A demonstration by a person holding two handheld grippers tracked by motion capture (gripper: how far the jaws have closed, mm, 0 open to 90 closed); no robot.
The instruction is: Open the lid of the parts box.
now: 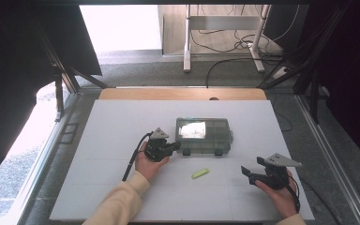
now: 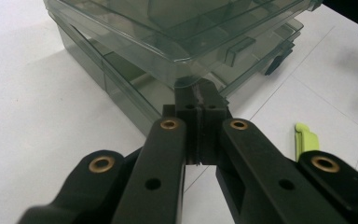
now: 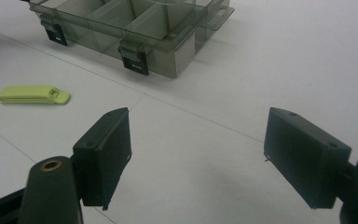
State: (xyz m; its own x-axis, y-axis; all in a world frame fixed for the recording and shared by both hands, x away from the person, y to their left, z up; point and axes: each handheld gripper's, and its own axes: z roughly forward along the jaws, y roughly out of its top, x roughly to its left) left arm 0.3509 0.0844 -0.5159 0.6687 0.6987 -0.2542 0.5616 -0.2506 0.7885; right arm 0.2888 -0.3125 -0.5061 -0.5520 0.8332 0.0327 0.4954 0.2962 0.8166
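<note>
A clear smoky plastic compartment box (image 1: 204, 136) lies in the middle of the white table. My left gripper (image 1: 176, 147) is at its front left corner. In the left gripper view the gripper (image 2: 198, 100) is shut, its pads pinched on the rim of the box lid (image 2: 168, 37), which sits slightly raised above the base. A lime-green clip (image 1: 200, 173) lies flat on the table in front of the box. My right gripper (image 1: 247, 174) rests near the front right, and its own view shows it open (image 3: 198, 140) with nothing between the jaws, aimed at the box (image 3: 121, 28) and the clip (image 3: 32, 94).
The white board (image 1: 122, 140) covers the tabletop, with a wooden edge (image 1: 183, 93) at the back. Two black latches (image 3: 135, 60) hang down on the box's front. The clip (image 2: 306, 140) lies just right of the left gripper's jaws. Cables and table legs (image 1: 225, 42) stand beyond the table.
</note>
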